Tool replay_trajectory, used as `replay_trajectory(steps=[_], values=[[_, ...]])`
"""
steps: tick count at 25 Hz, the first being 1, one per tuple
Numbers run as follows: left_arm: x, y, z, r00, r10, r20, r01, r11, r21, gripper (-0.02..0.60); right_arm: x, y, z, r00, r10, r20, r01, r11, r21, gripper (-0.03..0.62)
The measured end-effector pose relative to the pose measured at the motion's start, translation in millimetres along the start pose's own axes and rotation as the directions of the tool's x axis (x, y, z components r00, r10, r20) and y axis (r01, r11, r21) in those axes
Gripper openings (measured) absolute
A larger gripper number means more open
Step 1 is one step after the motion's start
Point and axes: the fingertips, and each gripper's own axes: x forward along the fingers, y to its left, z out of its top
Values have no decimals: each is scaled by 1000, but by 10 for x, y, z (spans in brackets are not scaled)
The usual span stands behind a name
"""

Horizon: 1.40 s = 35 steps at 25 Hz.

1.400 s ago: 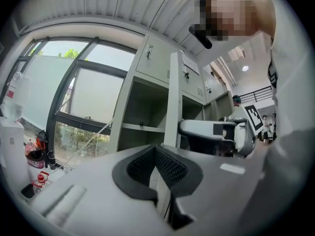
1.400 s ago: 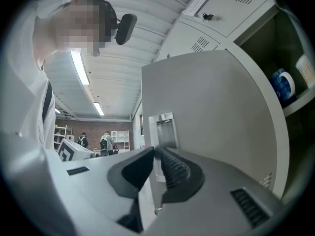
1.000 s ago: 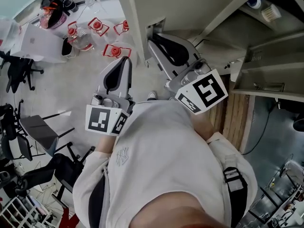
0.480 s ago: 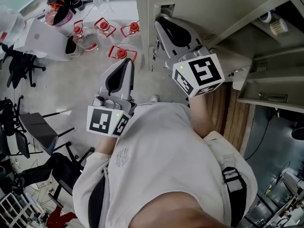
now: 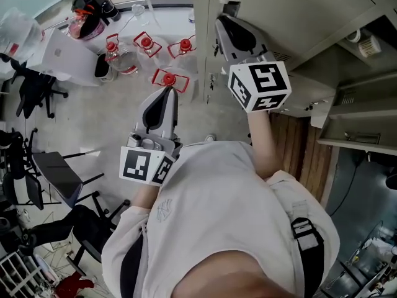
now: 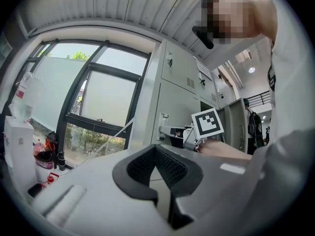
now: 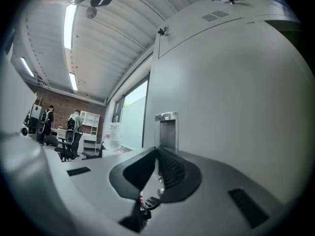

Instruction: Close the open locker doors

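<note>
A grey locker door (image 5: 291, 8) fills the top of the head view, with its recessed latch (image 5: 229, 7) at the near edge. My right gripper (image 5: 226, 20) is shut with nothing in it, and its tips rest against the door just below the latch. The right gripper view shows the same latch (image 7: 166, 128) straight ahead of the shut jaws (image 7: 157, 150), with the door (image 7: 236, 102) filling the right side. My left gripper (image 5: 166, 92) hangs shut and empty over the floor, away from the lockers. In the left gripper view, the shut tips (image 6: 156, 152) point at the right gripper's marker cube (image 6: 207, 124).
Open locker compartments (image 5: 356, 107) with shelves lie at the right. Several red-capped water bottles (image 5: 168, 79) stand on the floor near the lockers' base. A white box (image 5: 61, 56) and office chairs (image 5: 37, 90) are at the left. People (image 7: 75, 123) stand far off in the room.
My right gripper has moved forward and up along with the locker door, which has swung further toward the locker front. The left gripper has barely moved.
</note>
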Motion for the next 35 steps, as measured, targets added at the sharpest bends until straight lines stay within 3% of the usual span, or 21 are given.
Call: replay_trajectory(steps=[15, 21, 28, 35], values=[[-47, 10, 28, 999, -6, 37, 7, 1000, -27, 2, 66, -56, 8, 997, -80, -13, 79, 995, -60, 28], [-29, -58, 46, 999, -14, 37, 15, 999, -30, 2, -59, 8, 107, 998, -58, 11, 58, 996, -63, 28], [118, -311, 28, 997, -71, 26, 71, 997, -24, 2, -669, 111, 325, 995, 31, 94, -28, 999, -32, 23], [423, -888, -58, 981, -193, 1, 193, 981, -21, 2, -1560, -120, 356, 993, -15, 118, 14, 1000, 10, 15]])
